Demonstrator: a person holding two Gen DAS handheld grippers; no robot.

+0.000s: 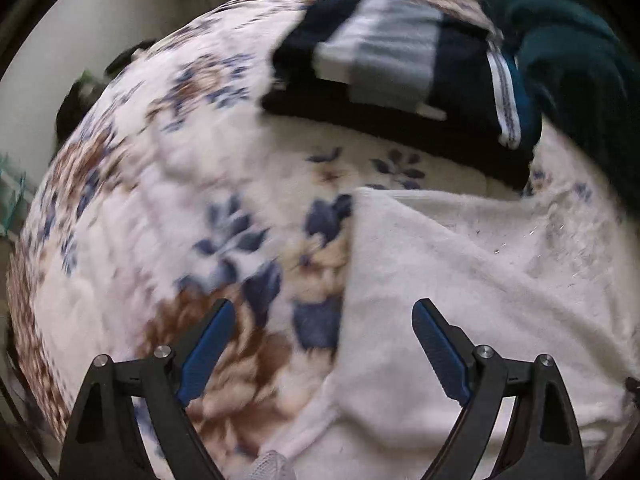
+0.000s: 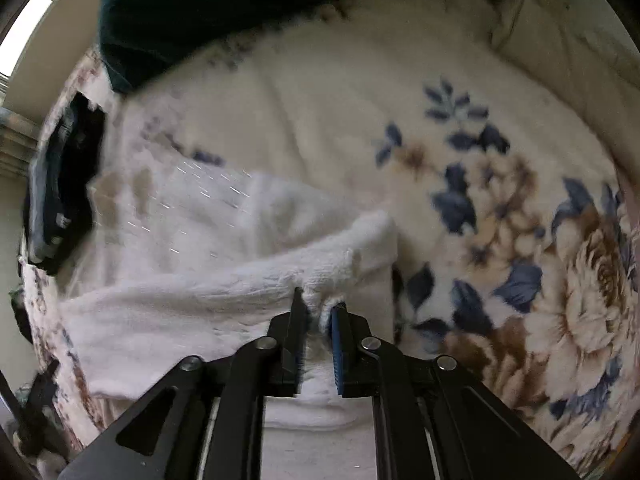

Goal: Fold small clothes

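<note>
Your right gripper [image 2: 318, 306] pinches the white garment's [image 2: 224, 280] edge, lifting it for a fold. Your left gripper [image 1: 322, 316] hangs open, empty, over the blanket [image 1: 160, 184], free to pin cloth.

We are in a home bedroom: a floral fleece blanket [image 1: 192, 184] covers the bed, folded clothes [image 1: 384, 64] stacked at its far edge.

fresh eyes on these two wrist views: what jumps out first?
The white fleece garment, spread on the floral blanket, with the right gripper shut on a bunched fold of its edge. The left gripper is wide open above the garment's other side, holding nothing. Behind sits a stack of dark folded clothes, with a teal garment heaped beside it.
</note>
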